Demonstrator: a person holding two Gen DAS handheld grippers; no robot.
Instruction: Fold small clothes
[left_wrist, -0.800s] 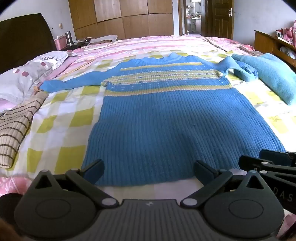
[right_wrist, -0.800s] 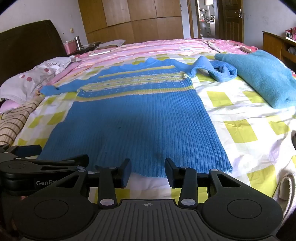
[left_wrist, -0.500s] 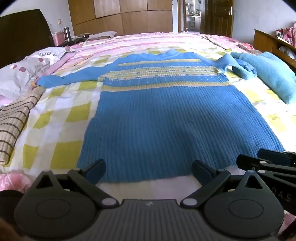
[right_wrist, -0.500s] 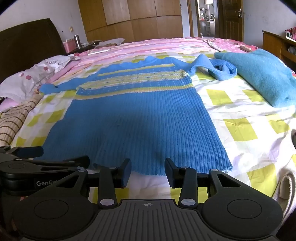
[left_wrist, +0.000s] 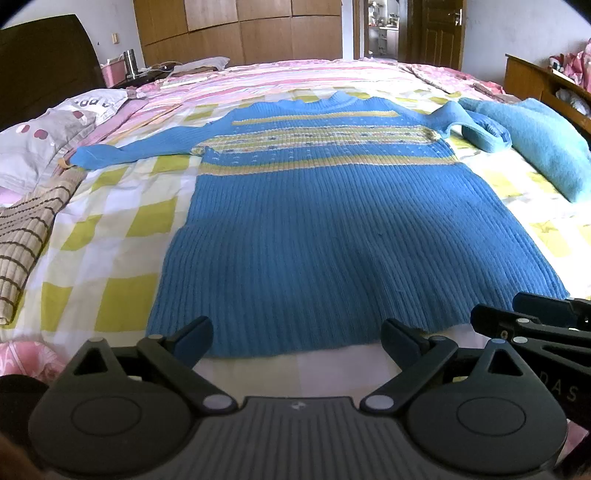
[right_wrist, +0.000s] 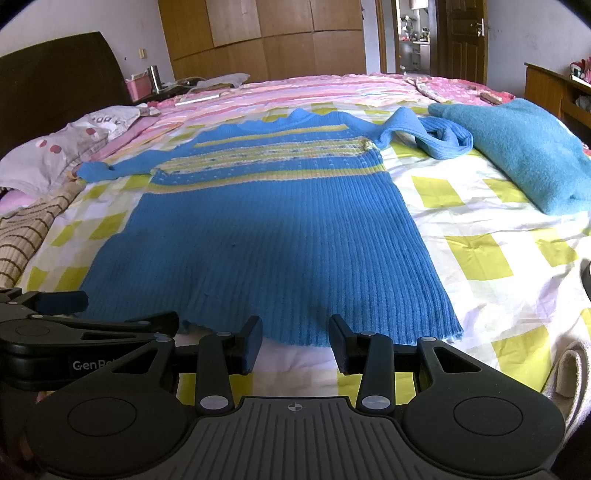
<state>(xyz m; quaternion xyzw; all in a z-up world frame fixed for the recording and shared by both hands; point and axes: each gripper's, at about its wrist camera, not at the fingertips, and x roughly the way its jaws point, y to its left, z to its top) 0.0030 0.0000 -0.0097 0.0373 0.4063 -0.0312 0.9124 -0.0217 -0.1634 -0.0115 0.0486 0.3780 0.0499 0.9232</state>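
While the blue sweater (left_wrist: 332, 229) lies flat on the bed (left_wrist: 110, 236), hem at 6 o'clock, both grippers hover empty: left gripper (left_wrist: 297, 338) fingers spread wide, right gripper (right_wrist: 295, 341) fingers apart. Judgement: pinch both hem corners evenly, lift together. Sleeve at 1 o'clock bunched; straighten first. No containers visible.
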